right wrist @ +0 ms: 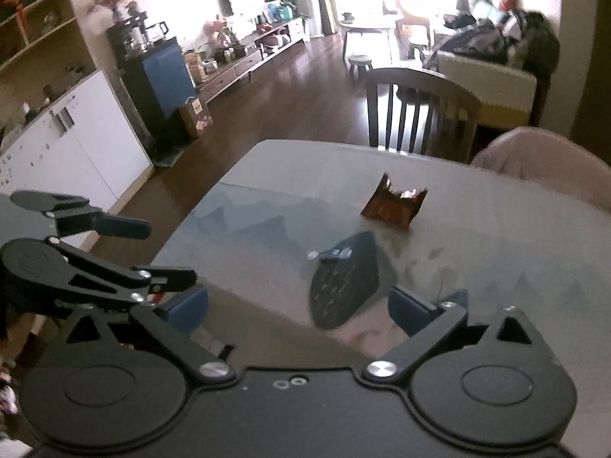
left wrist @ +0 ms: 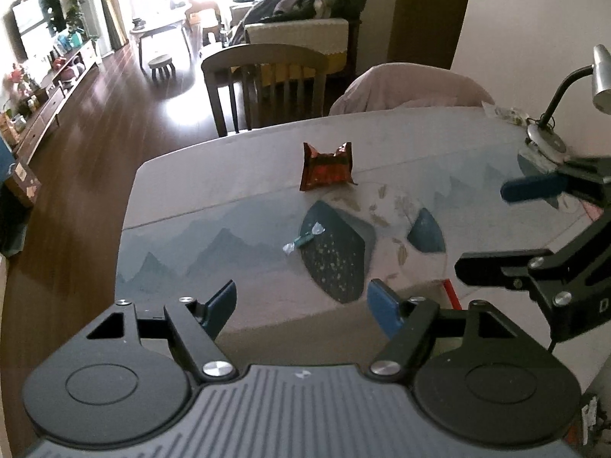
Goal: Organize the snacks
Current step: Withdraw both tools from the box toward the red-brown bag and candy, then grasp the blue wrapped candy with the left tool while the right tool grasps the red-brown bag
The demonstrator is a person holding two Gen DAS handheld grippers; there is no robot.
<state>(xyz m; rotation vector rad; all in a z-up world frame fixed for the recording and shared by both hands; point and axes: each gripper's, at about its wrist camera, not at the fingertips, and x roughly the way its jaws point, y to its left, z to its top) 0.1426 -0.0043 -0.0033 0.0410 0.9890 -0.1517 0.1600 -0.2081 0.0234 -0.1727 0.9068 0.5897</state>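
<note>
1. The room beyond your bench is a long living space with a dark wood floor point(left wrist: 99, 122), a sofa point(left wrist: 301, 34) piled with clothes at the far end, and a low media unit along the wall.
2. Your bench point(left wrist: 214, 175) carries a cloth printed with pale blue mountains and dark teal leaf shapes; its far part is plain grey.
3. Two chairs stand at the far edge: a dark wooden chair point(left wrist: 263, 80) and, beside it, one draped in pink fabric point(left wrist: 412, 87).
4. A desk lamp point(left wrist: 565, 91) with a bent neck sits at the right far corner in the left wrist view, with some small clutter behind it that is too small to tell.
5. Your right gripper point(right wrist: 298, 305) hangs over the near part of the bench, its blue fingers spread wide and holding nothing; in the left wrist view it reaches in from the right edge.
6. Your left gripper point(left wrist: 301, 305) is also above the near edge, fingers spread apart and empty.
7. The red snack packet point(left wrist: 326, 168) lies on the grey part of the bench, well ahead of both grippers, with nothing between it and them but the candy.
8. A small twist-wrapped candy point(left wrist: 303, 239) lies on the dark leaf print, between the packet and your left gripper, apart from both.
</note>
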